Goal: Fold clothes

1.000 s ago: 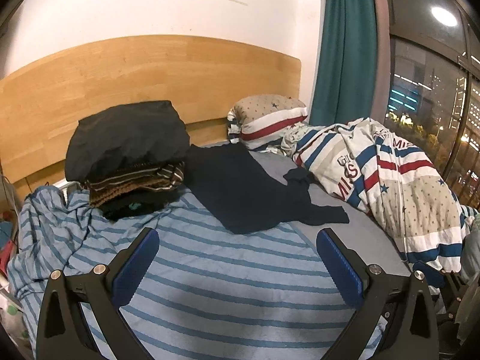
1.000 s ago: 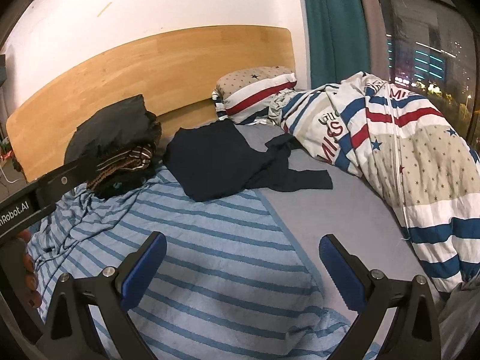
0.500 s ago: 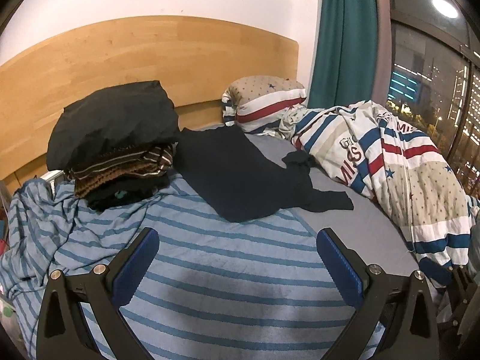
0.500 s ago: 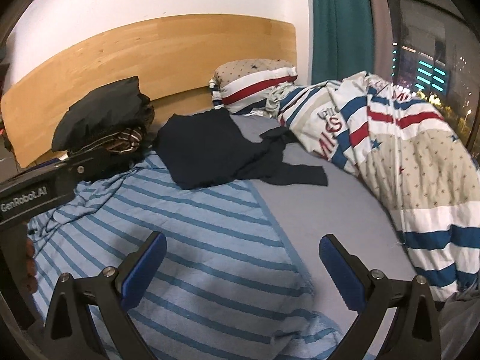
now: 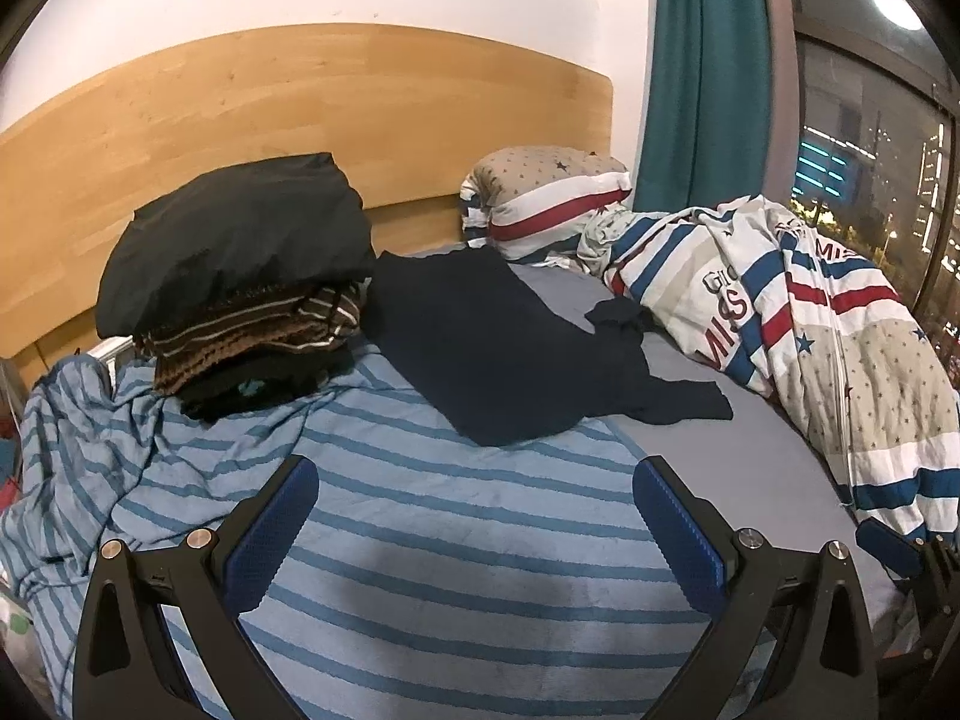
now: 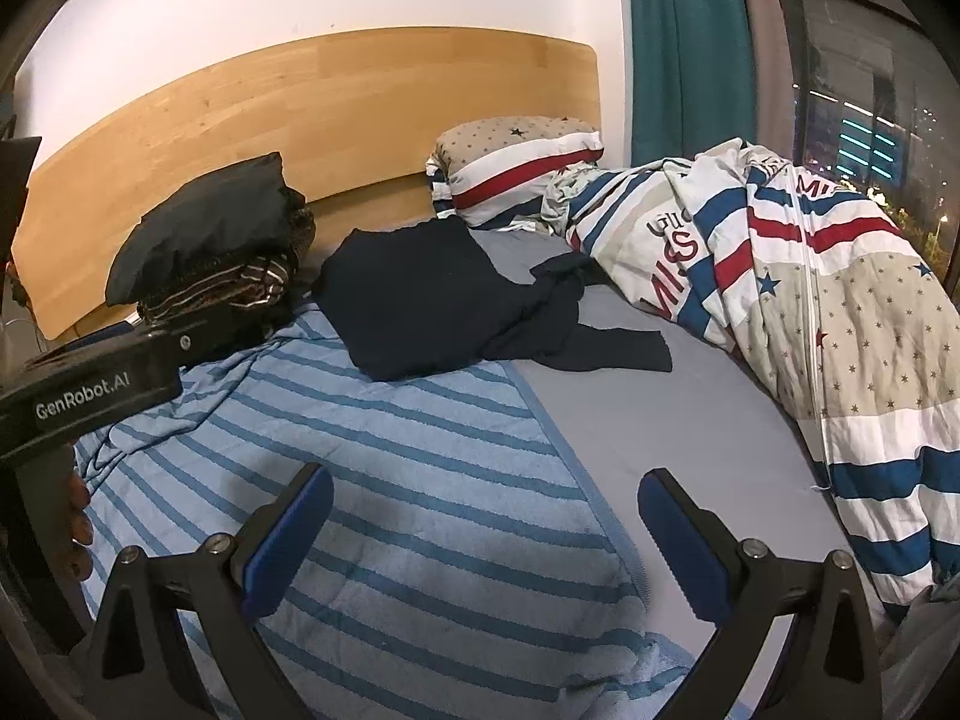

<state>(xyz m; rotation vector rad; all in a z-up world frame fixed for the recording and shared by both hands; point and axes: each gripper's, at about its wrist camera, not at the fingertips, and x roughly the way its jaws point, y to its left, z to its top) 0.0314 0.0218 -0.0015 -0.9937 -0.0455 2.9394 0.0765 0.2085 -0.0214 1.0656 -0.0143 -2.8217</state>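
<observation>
A dark navy garment [image 5: 492,348] [image 6: 432,306] lies partly spread on the bed, its sleeve trailing right onto the grey sheet. To its left stands a pile of folded clothes [image 5: 240,294] [image 6: 210,252] topped by a black item, against the headboard. My left gripper [image 5: 477,534] hovers open over the blue striped blanket [image 5: 450,570], well short of the garment. My right gripper [image 6: 486,540] is open too, above the blanket's right edge, nothing between its fingers. The left gripper's body [image 6: 90,384] shows at the left of the right wrist view, held by a hand [image 6: 78,528].
A star-and-stripe duvet [image 5: 810,348] [image 6: 810,312] is heaped along the right side by the window. A matching pillow [image 5: 546,198] leans on the wooden headboard [image 5: 300,114]. A teal curtain [image 5: 702,78] hangs behind. Grey sheet [image 6: 690,432] shows between blanket and duvet.
Both cameras have moved a little; the pile and the navy garment have shifted in view. Both grippers stay open and nothing has been grasped.
</observation>
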